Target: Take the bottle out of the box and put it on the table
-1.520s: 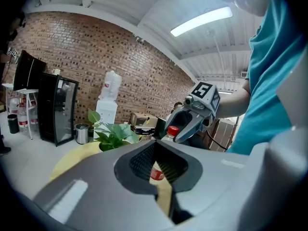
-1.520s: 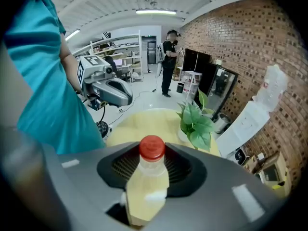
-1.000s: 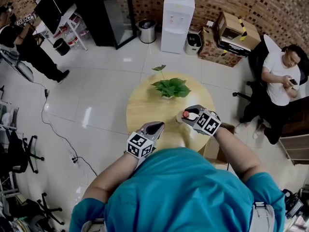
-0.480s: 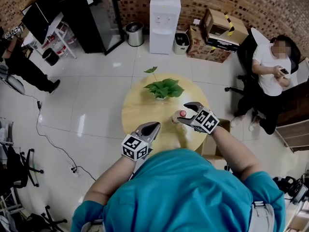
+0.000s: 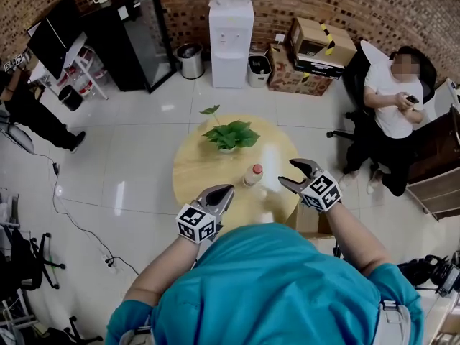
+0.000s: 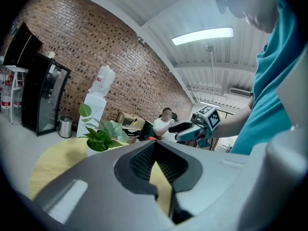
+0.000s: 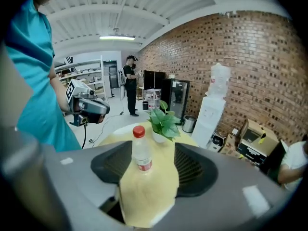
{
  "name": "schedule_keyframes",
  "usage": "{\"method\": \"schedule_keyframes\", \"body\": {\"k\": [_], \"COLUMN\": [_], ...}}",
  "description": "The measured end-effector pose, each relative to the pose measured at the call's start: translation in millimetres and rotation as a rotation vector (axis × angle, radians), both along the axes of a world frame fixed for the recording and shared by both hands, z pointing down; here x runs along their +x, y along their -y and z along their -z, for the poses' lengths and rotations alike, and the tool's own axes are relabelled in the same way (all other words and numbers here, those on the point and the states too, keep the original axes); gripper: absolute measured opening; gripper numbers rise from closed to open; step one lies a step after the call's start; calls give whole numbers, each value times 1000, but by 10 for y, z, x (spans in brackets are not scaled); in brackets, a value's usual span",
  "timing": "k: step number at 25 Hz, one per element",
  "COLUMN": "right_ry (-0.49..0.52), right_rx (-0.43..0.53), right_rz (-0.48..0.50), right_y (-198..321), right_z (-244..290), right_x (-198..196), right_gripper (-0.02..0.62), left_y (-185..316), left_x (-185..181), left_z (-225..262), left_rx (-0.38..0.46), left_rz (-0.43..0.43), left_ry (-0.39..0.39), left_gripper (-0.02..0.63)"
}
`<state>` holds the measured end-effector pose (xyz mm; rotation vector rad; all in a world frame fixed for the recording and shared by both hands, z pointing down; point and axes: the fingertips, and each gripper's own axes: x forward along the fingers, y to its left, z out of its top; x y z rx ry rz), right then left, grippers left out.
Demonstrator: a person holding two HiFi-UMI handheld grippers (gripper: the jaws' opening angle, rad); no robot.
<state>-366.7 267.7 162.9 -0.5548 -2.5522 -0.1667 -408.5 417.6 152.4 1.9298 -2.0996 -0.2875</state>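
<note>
The clear bottle [image 5: 251, 176] with a red cap stands upright on the round wooden table [image 5: 198, 171], free of both grippers. My right gripper [image 5: 289, 172] hangs just right of it. Its jaws stand wide and are closing, with nothing pressed between them. In the right gripper view the bottle [image 7: 141, 150] stands a little beyond the right gripper [image 7: 153, 163], in line with the gap. My left gripper [image 5: 224, 191] is shut and empty at the table's near edge. The cardboard box [image 5: 314, 221] sits low beside the table, under my right forearm.
A potted green plant [image 5: 228, 135] stands on the table's far side. Around it are a water dispenser [image 5: 231, 38], stacked cartons [image 5: 316, 45], a black cabinet [image 5: 140, 38], a person seated in a chair [image 5: 388, 113] and a person standing at far left [image 5: 21, 110].
My right gripper opened, let go of the bottle and drew back to the right. The bottle now stands alone on the table. The left gripper rose slightly.
</note>
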Motion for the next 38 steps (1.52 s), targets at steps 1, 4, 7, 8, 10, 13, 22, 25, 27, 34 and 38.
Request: {"method": "schedule_keyframes", "body": {"k": [1,4,7,8,10,13,22,25,27,34,38], "right_ry": [8,38,64,70,78,79,87,90,107,154,165], "right_rx": [-17,-51,-73,-82,-98,-109,-173,-216,-214,-166,-158], "right_rz": [-9,-29,-37,-35,-15,35,89,95,116,117,71], "right_y": [57,227,423,497,644,866,1249,1176,1093,479,-310], "right_z": [16,63,136,149,134,35,-304,-540,-668,-819,-724], "right_x": [113,459,823,948,1213,1651,2399,2695,2919,3508,3701], "right_gripper": [258,173,83,76,64,59,58,58,58,58,58], "left_y": [43,175,340,412,577,851,1243,1158,1050,307,-503], "left_x": [80,347,677,807,1105,1629,2786,3124,3342,3880,4025], "left_z": [24,111,260,302,358,379,335,169,43,-130,-35], "left_rx": [-2,-11,-22,-26,-32,-32,-59,-69,-63,-5,17], "left_rz": [-1,1,11,18,37,71,140,164,187,211,170], "left_ry": [4,21,40,46,59,70,87,112,130,172,194], "left_gripper": [0,0,0,0,0,0,0,0,0,0,0]}}
